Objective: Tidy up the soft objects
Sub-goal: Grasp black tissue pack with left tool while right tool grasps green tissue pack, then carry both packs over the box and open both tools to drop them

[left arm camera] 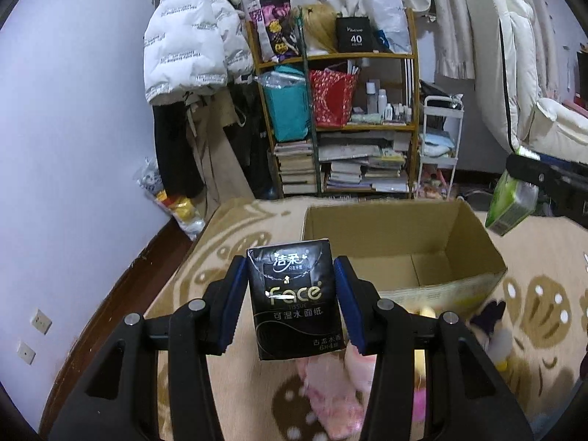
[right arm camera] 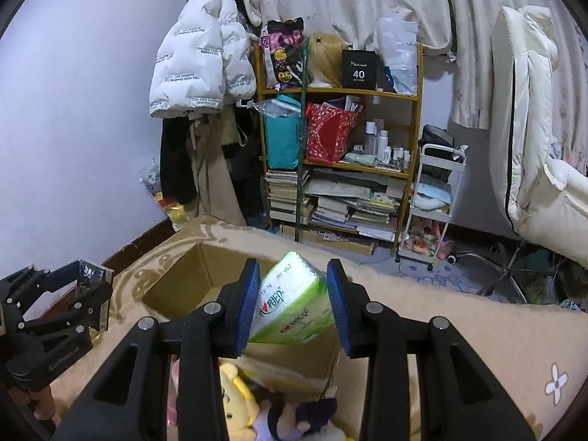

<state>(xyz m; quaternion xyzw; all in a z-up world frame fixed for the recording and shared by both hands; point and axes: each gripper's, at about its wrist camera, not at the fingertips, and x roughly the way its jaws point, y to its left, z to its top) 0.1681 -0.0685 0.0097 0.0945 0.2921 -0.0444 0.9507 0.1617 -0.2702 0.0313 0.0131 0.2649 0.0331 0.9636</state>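
Observation:
My left gripper is shut on a black tissue pack held upright in the air, in front of an open cardboard box on the beige patterned blanket. My right gripper is shut on a green tissue pack, tilted, over the box's near rim; this pack also shows in the left wrist view. Plush toys lie on the blanket below the grippers: a pink one, a yellow one and a purple-dark one. The left gripper's body shows at the left of the right wrist view.
A wooden shelf with bags and books stands behind the bed, with a white cart to its right. A white puffer jacket hangs at the left. A white chair is at the right.

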